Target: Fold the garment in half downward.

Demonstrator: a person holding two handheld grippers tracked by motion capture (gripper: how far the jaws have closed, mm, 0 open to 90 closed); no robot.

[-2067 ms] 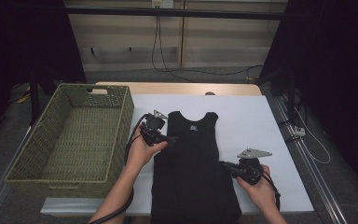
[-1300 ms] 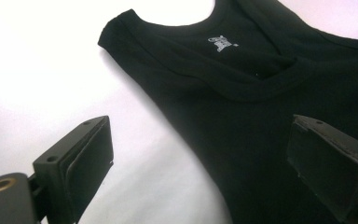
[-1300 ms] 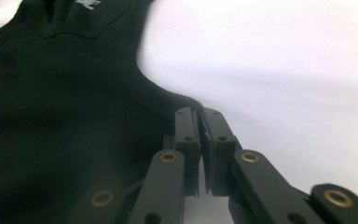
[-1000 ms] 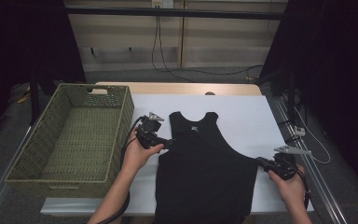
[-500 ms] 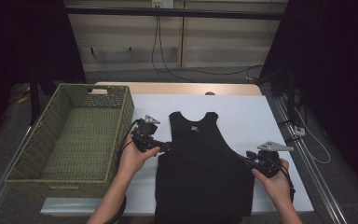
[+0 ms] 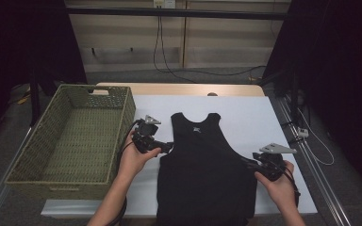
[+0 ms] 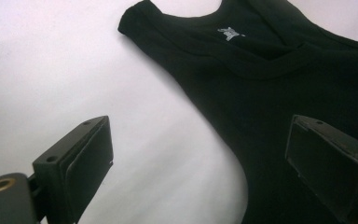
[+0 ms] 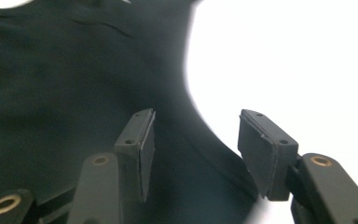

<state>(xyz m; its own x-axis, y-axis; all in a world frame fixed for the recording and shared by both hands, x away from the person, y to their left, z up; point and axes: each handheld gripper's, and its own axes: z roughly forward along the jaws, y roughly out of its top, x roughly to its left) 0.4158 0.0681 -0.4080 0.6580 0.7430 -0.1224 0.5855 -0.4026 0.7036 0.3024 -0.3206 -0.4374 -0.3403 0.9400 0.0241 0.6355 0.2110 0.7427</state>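
**Two grippers back at the vest's edges**

Two open grippers flanked the black sleeveless fabric vest (image 6: 206, 165), which lay flat at the centre of the high view on the white table top (image 6: 254, 113), neck toward the top of the frame and hem at the bottom edge.

Your left gripper (image 6: 166, 147) sat just left of centre, its jaws wide apart and straddling the vest's left armhole edge; in the left gripper view (image 7: 200, 154) one jaw hung over bare table and the other over cloth. It had barely shifted over the last two seconds.

Your right gripper (image 6: 250, 164) was what changed. A second earlier you had swung it out toward the right edge of the frame, clear of the cloth; by this moment you had brought it back in to the vest's right side, lower right of centre. In the right gripper view (image 8: 191, 154) its jaws stood parted across the cloth's edge, gripping nothing.

The woven green rectangular basket (image 6: 37, 160) at the left of the frame was empty. My reading is that you were lining up a two-sided pinch, perhaps to fold or lift the vest.
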